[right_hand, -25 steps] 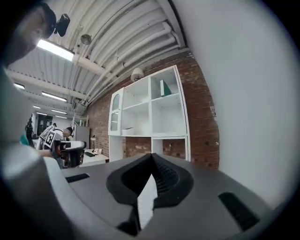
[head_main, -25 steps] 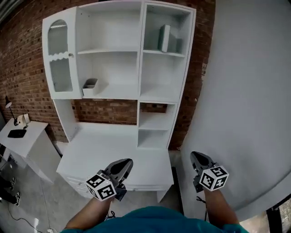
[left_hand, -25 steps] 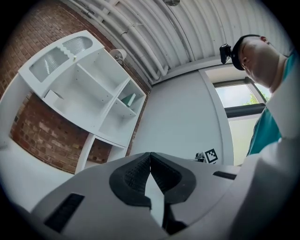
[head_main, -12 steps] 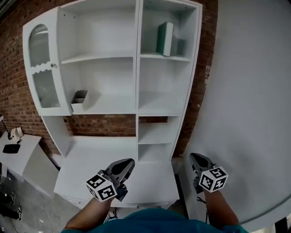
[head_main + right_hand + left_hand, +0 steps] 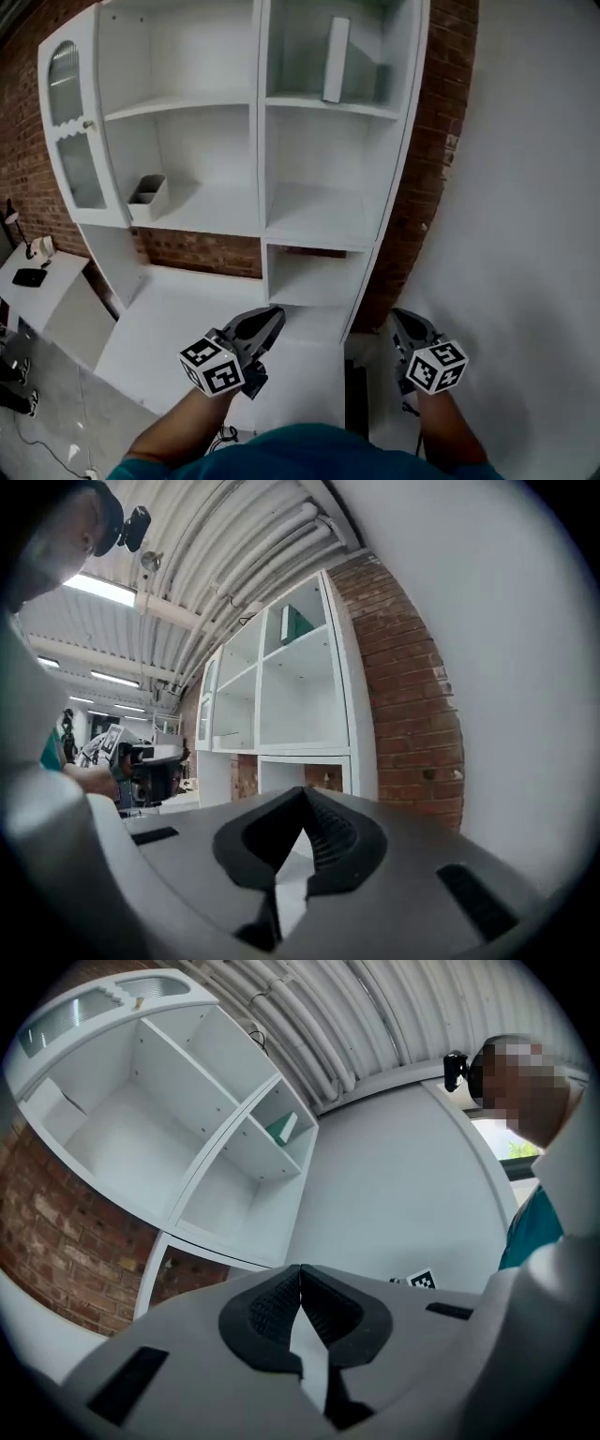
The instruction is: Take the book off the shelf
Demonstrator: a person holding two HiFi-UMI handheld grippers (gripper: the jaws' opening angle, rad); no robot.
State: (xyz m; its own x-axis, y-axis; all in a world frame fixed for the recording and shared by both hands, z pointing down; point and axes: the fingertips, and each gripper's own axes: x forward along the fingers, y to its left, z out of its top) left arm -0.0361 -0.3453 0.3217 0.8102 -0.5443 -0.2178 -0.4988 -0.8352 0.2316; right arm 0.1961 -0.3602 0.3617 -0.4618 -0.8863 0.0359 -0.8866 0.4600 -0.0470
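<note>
Where brick wall meets white wall, a white shelf unit stands.

A smooth, matt white shelf unit is standing against rough red brick. Ribbed glass is catching light in its door.

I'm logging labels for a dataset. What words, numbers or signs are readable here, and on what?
No words or numbers can be read.
Book: no legible print on it.
Left cube and right cube: black-and-white square markers only, no letters.
</note>
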